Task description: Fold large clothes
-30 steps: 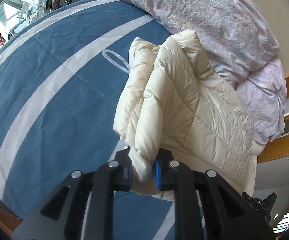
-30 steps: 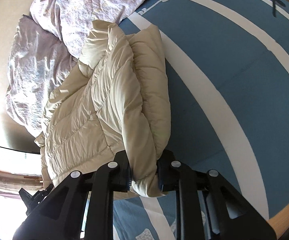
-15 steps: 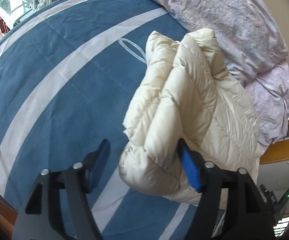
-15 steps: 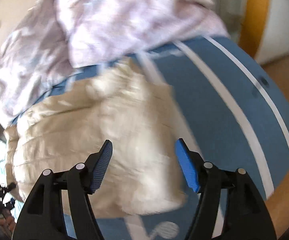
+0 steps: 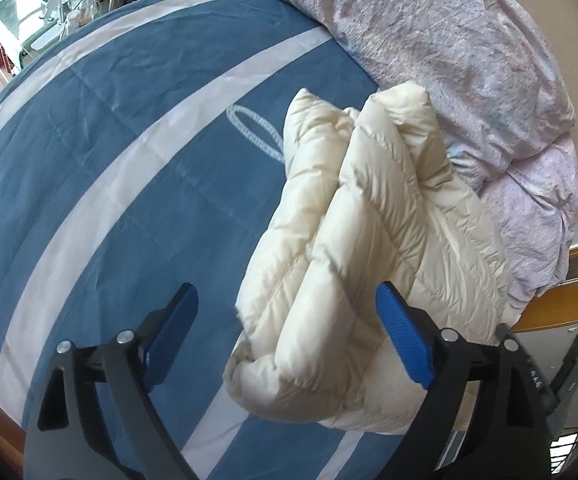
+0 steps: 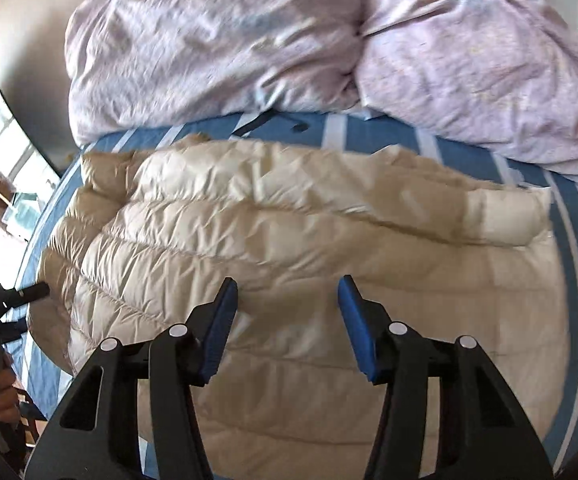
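We have let the cream puffer jacket (image 5: 373,248) drop folded onto the blue striped bedspread (image 5: 129,184), its edge loose between the opening left gripper (image 5: 289,340) jaws, while our right gripper (image 6: 287,320) (empty, jaws narrowing) hovers above its middle, probably to smooth it.

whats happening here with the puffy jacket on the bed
A person with tongs in each hand is folding a cream puffy jacket on a blue striped bed cover. The left tongs are opening, the folded edge loose between them. The right tongs hang above the jacket, closing on nothing.
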`<state>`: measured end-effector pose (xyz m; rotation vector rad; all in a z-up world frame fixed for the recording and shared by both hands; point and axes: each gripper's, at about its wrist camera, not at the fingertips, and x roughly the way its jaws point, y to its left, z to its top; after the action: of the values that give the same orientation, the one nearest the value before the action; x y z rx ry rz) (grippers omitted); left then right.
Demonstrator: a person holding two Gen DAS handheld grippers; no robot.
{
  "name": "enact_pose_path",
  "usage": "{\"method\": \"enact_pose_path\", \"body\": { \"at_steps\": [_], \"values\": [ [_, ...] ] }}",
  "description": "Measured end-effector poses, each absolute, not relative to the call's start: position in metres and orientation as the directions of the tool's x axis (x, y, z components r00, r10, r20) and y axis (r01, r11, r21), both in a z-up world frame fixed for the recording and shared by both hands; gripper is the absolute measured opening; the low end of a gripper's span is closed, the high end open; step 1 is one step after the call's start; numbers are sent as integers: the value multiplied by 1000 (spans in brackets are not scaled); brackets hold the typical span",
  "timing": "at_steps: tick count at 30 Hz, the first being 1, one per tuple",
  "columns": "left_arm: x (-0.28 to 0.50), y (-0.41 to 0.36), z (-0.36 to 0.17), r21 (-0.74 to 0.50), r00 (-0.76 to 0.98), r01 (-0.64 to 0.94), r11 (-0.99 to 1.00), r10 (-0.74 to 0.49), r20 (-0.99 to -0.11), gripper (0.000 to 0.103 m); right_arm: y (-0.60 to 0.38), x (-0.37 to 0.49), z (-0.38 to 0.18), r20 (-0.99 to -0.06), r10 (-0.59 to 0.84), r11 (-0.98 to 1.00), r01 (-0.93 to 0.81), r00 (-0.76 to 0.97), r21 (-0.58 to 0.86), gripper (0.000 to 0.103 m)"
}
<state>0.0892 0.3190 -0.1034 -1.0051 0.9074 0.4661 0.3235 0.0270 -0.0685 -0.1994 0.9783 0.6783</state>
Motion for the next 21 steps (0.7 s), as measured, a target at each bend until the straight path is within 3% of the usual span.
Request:
{"method": "enact_pose_path", "body": {
  "at_steps": [11, 21],
  "values": [
    [111, 339, -109, -507, 529, -710, 488, -105, -842, 93, 51, 315, -123, -873, 346, 774, -630, 345, 58, 56],
    [141, 342, -114, -472, 480, -703, 531, -136, -867, 93, 50, 316, -126, -868, 357, 787, -612, 344, 81, 56]
  ]
}}
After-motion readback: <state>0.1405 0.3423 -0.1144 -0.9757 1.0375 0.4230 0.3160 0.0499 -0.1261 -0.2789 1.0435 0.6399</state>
